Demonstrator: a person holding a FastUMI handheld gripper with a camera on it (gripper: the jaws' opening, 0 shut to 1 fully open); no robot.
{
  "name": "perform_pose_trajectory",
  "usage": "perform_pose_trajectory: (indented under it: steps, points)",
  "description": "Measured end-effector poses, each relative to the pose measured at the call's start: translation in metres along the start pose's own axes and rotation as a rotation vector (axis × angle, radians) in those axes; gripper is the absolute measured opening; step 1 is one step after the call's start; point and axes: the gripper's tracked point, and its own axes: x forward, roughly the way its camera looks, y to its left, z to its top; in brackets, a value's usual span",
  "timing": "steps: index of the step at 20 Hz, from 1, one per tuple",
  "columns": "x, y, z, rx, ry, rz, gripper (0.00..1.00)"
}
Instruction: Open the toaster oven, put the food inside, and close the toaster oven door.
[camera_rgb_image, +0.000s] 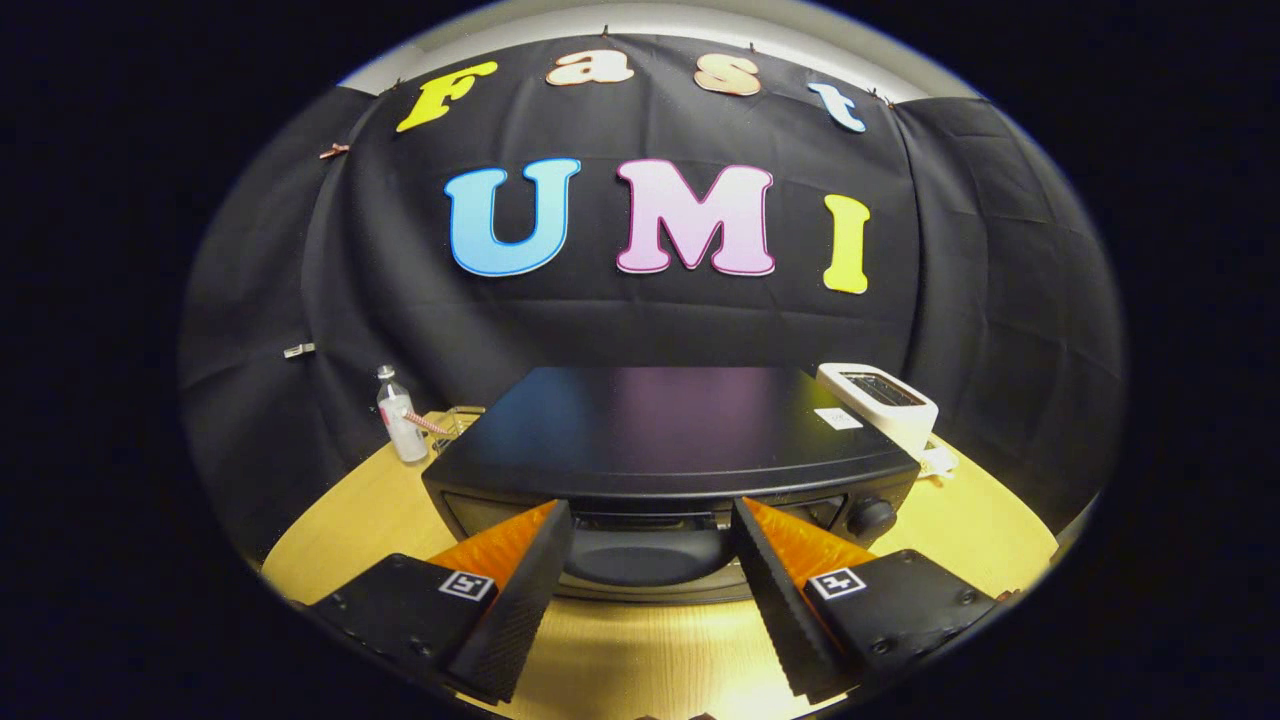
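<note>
Gripper (652, 515) spread wide, holding nothing, fingers flanking the toaster oven (665, 440) front on the tabletop (370, 510). Small bottle (400, 415) behind-left; white toaster (880, 400) behind-right.

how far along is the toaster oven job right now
Nothing looks done yet: the toaster oven door appears closed, though the view is from above and the fingers cover part of it. In hand: the hand-held gripper is open and empty, its fingers spread just in front of the top of the door. Left: open the door, put the food in, close it. I can't pick out the food here.
</note>
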Motion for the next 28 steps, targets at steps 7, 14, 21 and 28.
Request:
perform_pose_trajectory:
  steps: [7, 14, 21, 28]
  points:
    - [-0.036, -0.001, -0.028, -0.008, 0.038, 0.011, 0.98]
    - [-0.077, -0.002, -0.093, -0.027, 0.15, 0.067, 0.98]
    - [-0.091, -0.006, -0.167, -0.016, 0.349, 0.117, 0.96]
    - [-0.118, -0.036, -0.13, -0.045, 0.292, 0.13, 0.97]
